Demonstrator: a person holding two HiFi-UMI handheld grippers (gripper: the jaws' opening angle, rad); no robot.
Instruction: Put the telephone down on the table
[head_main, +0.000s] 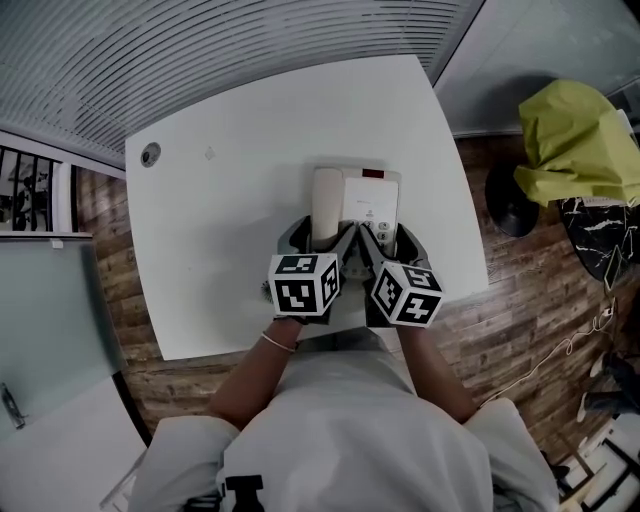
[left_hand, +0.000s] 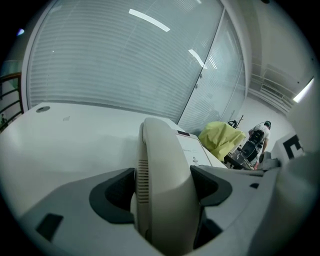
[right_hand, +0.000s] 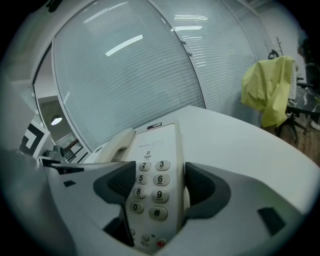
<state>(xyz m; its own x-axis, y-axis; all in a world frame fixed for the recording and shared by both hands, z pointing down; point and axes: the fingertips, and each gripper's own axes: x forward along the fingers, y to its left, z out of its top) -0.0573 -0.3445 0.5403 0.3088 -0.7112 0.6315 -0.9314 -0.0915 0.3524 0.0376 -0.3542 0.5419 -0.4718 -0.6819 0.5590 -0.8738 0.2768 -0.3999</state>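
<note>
Though its near end is hidden beneath the left gripper (head_main: 322, 240) and right gripper (head_main: 385, 240), which sit side by side, the head view shows the cream plastic desk telephone (head_main: 370, 200) over the near edge of the white flat-topped table (head_main: 230, 170). Whether its base touches the table cannot be told. Off the table's right edge, a yellow cloth (head_main: 575, 140) drapes something hidden. Seen from the left gripper view, both dark pads (left_hand: 117, 192) press the sides of the curved cream handset (left_hand: 162, 180), which fills the gap and blocks the tabletop beneath. From the right gripper view, the jaws are clamped across the telephone's keypad (right_hand: 150, 187); one pad covers the first key column, and the lowest buttons are cut off.
</note>
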